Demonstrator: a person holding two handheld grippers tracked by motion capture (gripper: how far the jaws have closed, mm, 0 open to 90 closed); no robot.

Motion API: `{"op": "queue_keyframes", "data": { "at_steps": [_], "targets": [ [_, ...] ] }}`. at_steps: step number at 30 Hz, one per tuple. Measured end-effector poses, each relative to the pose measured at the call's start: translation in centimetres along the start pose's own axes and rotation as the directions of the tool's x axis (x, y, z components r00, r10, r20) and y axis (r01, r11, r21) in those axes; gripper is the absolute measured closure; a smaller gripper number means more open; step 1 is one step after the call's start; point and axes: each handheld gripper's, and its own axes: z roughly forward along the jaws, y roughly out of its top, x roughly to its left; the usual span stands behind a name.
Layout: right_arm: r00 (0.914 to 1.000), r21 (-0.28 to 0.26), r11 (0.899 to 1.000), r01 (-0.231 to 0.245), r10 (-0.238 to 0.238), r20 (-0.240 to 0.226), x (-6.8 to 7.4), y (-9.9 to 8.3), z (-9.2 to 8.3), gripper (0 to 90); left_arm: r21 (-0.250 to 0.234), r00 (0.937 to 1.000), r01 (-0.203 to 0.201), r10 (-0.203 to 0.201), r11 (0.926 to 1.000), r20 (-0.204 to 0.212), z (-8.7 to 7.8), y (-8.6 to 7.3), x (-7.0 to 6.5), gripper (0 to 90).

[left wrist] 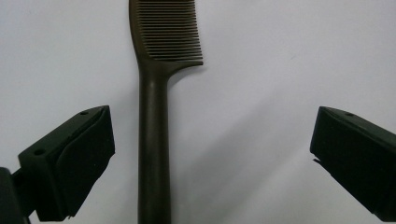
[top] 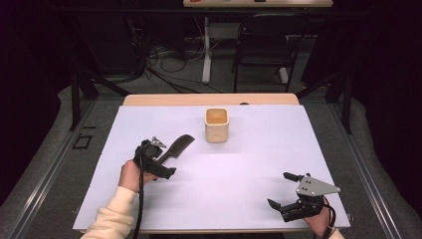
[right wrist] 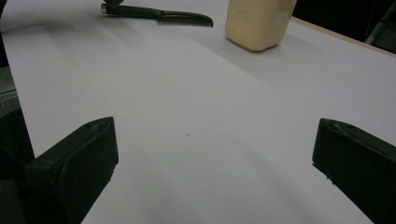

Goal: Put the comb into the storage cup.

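Observation:
A dark brown comb (top: 178,146) lies flat on the white sheet (top: 239,169) at mid-left, its teeth pointing away toward the cup. My left gripper (top: 166,158) is open over the comb's handle. In the left gripper view the comb (left wrist: 154,140) runs up between the wide-apart jaws, closer to the left one, and neither jaw touches it; the gripper (left wrist: 212,140) holds nothing. A cream square cup (top: 217,127) stands upright at the centre back. My right gripper (top: 278,189) is open and holds nothing near the front right edge. From the right gripper (right wrist: 215,158), the comb (right wrist: 159,14) and cup (right wrist: 257,23) lie far ahead.
A wooden table edge (top: 209,99) shows beyond the sheet. A black chair (top: 266,45) and cables stand on the floor behind the table. Bare sheet lies between the two grippers.

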Motion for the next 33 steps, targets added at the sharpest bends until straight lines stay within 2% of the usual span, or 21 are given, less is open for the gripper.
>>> {"op": "queue_keyframes", "data": {
  "at_steps": [10,14,16,24,27,33],
  "targets": [
    [1.0,0.002,1.0,-0.005,0.005,0.002,0.0,0.0,0.0,0.0,0.026,1.0,0.004,-0.004,0.9997,-0.001,0.0,0.4,1.4,0.0],
    [1.0,0.004,1.0,-0.004,0.004,0.004,0.0,0.0,0.1,0.0,0.047,0.9998,0.01,-0.011,0.9988,0.017,0.0,0.5,2.3,0.0],
    [1.0,0.006,1.0,-0.004,0.004,0.006,0.0,0.0,0.1,0.0,0.057,0.9989,0.014,-0.017,0.9983,0.044,0.1,0.6,2.7,0.0],
    [1.0,0.006,1.0,-0.005,0.005,0.007,0.0,0.0,0.1,0.0,0.069,0.9992,0.004,-0.007,0.9976,0.038,0.4,1.4,3.0,0.0],
    [1.0,0.006,1.0,-0.003,0.003,0.006,0.0,0.0,0.1,0.0,0.057,0.9983,-0.005,0.002,0.9984,0.059,0.5,1.7,3.1,0.0],
    [1.0,0.007,1.0,-0.004,0.003,0.004,0.0,0.0,0.1,0.0,0.077,0.9998,-0.01,0.009,0.997,0.017,1.1,2.4,3.2,0.3]
  ]
}}
